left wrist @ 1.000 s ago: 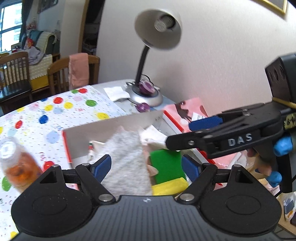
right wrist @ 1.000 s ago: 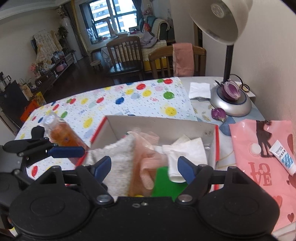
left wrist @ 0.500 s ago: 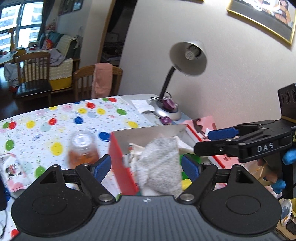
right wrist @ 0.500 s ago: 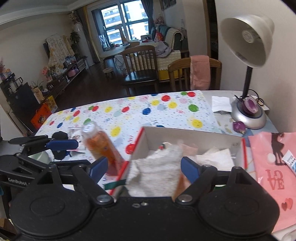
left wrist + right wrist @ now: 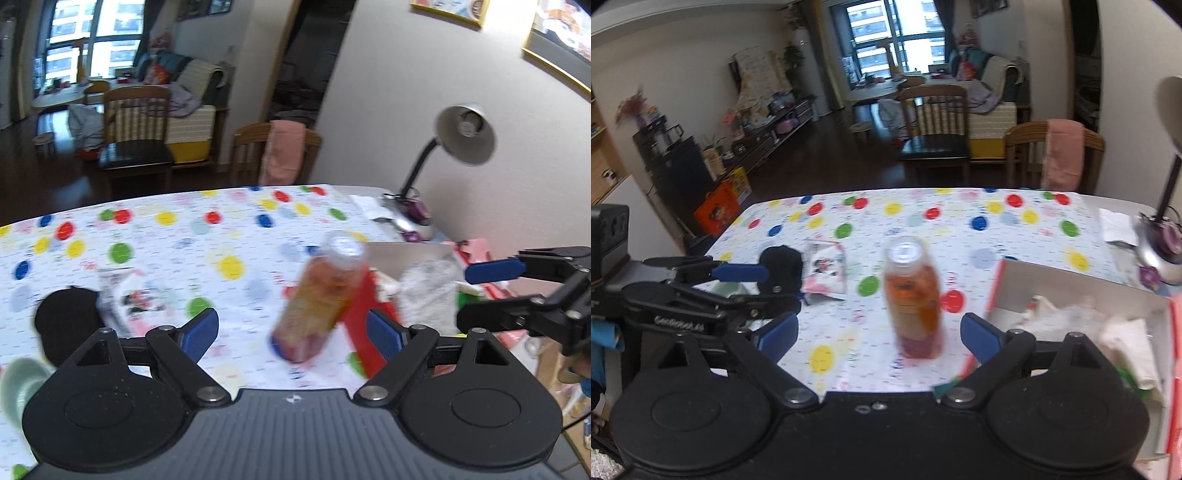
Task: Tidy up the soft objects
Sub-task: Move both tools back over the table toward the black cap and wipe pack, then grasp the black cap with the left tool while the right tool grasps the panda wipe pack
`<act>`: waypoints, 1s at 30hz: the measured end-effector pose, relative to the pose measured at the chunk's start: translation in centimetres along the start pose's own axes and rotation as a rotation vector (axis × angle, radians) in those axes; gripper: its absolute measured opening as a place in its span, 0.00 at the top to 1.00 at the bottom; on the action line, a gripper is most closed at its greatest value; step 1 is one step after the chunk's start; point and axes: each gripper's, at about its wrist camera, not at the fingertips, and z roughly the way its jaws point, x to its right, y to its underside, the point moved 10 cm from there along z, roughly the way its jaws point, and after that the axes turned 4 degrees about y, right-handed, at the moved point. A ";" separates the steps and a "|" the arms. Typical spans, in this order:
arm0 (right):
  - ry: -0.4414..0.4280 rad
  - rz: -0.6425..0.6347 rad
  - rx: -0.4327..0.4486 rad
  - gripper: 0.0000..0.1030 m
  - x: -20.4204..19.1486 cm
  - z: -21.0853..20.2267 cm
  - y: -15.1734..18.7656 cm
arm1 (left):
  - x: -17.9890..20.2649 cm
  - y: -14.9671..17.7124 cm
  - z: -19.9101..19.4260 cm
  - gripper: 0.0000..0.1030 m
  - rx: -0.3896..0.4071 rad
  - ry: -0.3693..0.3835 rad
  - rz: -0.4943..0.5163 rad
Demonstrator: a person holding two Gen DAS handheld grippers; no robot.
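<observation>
Right wrist view: beside the bottle (image 5: 913, 295), the box (image 5: 1082, 291) holds the soft cloths (image 5: 1123, 341), gathered there for tidiness; my left tongs (image 5: 746, 286) and right tongs (image 5: 877, 338) are opening, nothing between them.

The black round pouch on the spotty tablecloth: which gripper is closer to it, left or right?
Left. In the right wrist view the left gripper reaches right beside the black pouch, its jaws opening with nothing between them. The right gripper, also opening and empty, points at the orange bottle, farther away.

A home: sofa (image 5: 993, 92), dining chairs (image 5: 934, 122), polka-dot tablecloth (image 5: 923, 221).
</observation>
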 end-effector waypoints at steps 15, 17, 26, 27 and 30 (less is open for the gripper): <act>-0.043 -0.079 -0.023 0.00 -10.2 6.5 -1.8 | -12.5 -0.4 -4.4 0.00 0.029 -0.077 -0.062; -0.046 -0.089 -0.035 0.00 -11.2 7.4 -1.7 | -14.1 -0.5 -4.7 0.00 0.026 -0.083 -0.059; -0.024 -0.114 -0.080 0.00 -14.0 12.0 -2.1 | -20.2 -1.0 -4.9 0.00 -0.025 -0.083 -0.010; -0.020 -0.117 -0.082 0.00 -14.1 12.6 -2.2 | -20.9 -1.1 -4.7 0.00 -0.033 -0.081 -0.010; -0.008 -0.137 -0.089 0.00 -14.5 14.5 -2.5 | -22.6 -1.2 -4.0 0.00 -0.062 -0.069 0.000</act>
